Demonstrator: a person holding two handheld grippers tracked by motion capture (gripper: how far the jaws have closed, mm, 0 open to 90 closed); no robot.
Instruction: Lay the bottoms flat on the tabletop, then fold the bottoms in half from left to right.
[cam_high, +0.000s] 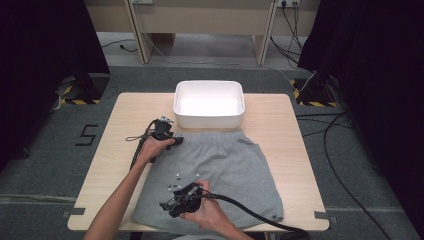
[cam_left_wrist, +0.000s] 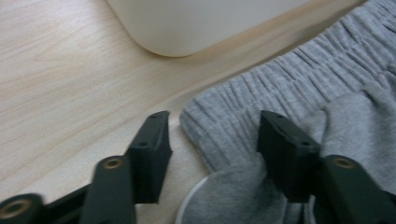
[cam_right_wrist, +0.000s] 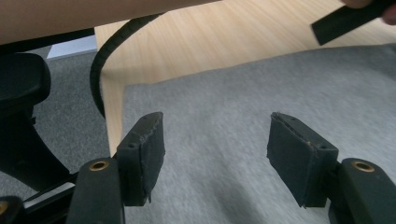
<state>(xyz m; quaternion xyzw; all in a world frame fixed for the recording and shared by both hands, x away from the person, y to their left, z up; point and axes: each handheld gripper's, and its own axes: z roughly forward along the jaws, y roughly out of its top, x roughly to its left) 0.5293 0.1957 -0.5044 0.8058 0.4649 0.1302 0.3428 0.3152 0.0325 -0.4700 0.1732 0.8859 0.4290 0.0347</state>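
Left claw: my left gripper (cam_left_wrist: 212, 140) sits at the waistband corner of the grey shorts (cam_high: 220, 172), near the far-left part of the worktop (cam_high: 130, 115). Its jaws stand apart, one on bare wood, the other over the gathered elastic; the fabric lies between them but the pads do not yet pinch it.

Why there: I judge the waistband corner is the firmest spot to take hold for a fold or a lift.

Right claw: my right gripper (cam_right_wrist: 215, 154) hovers low over the leg of the shorts near the worktop's near-left edge, jaws apart, nothing clamped, flat cloth beneath.

Why there: two holds down one side would let me carry that side over evenly, I think.

Shorts: one pair, spread flat across the middle of the worktop, waistband toward the far edge, hems toward the near edge.

Bin: one white bin (cam_high: 208, 104), at the far edge, centred, just beyond the waistband; likely where the shorts end up.

Count: two grippers, one pair of shorts, one bin.
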